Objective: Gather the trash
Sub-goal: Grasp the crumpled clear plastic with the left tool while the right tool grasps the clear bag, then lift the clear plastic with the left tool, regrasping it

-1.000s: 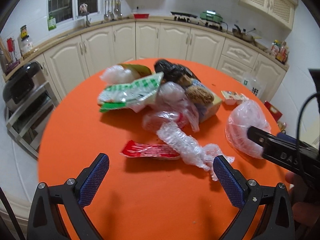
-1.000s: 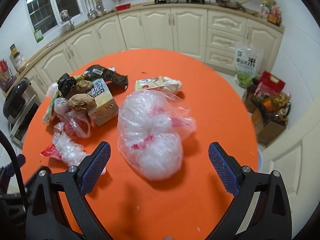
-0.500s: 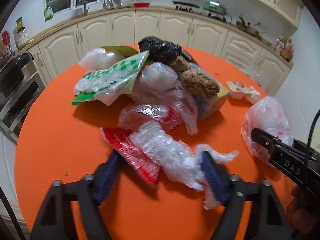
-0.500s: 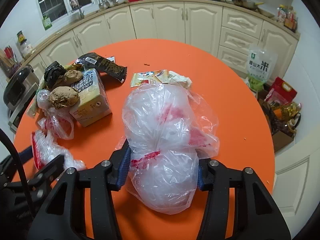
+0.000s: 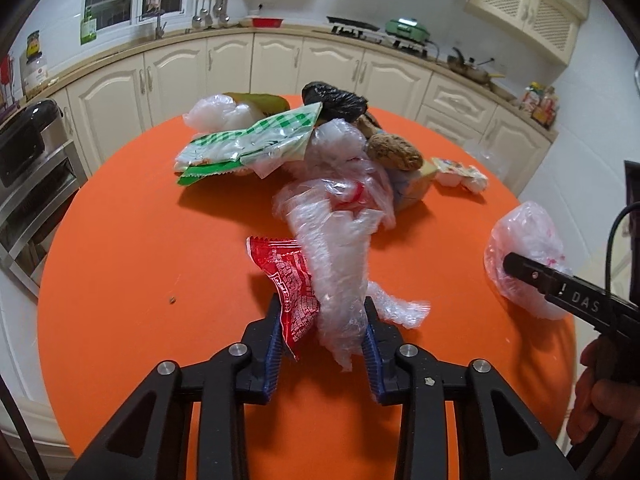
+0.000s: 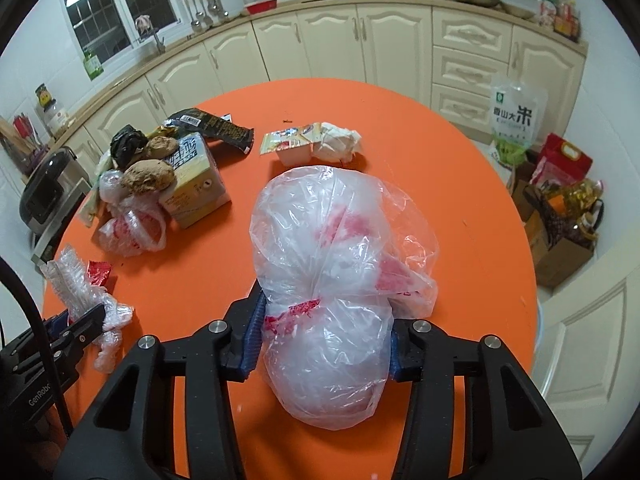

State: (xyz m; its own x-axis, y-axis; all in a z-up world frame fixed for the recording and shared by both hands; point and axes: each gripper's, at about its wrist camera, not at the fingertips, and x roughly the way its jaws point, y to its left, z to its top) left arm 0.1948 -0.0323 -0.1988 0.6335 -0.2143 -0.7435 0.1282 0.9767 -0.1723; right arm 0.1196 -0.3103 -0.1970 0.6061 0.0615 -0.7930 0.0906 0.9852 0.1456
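My left gripper is shut on a red snack wrapper and a crumpled clear plastic wrap, lifted off the orange round table. My right gripper is shut on a large clear plastic bag with red print, also seen at the right of the left wrist view. A trash pile lies behind: green-checked bag, black bag, milk carton, clear bags.
A jelly cup pack and tissue lie at the table's far side. Cream kitchen cabinets ring the table. A rice bag and boxes stand on the floor at right. An oven stands at left.
Both grippers moved forward and closed: the left on the red wrapper and clear wrap, the right on the large clear bag. The left has lifted its load.
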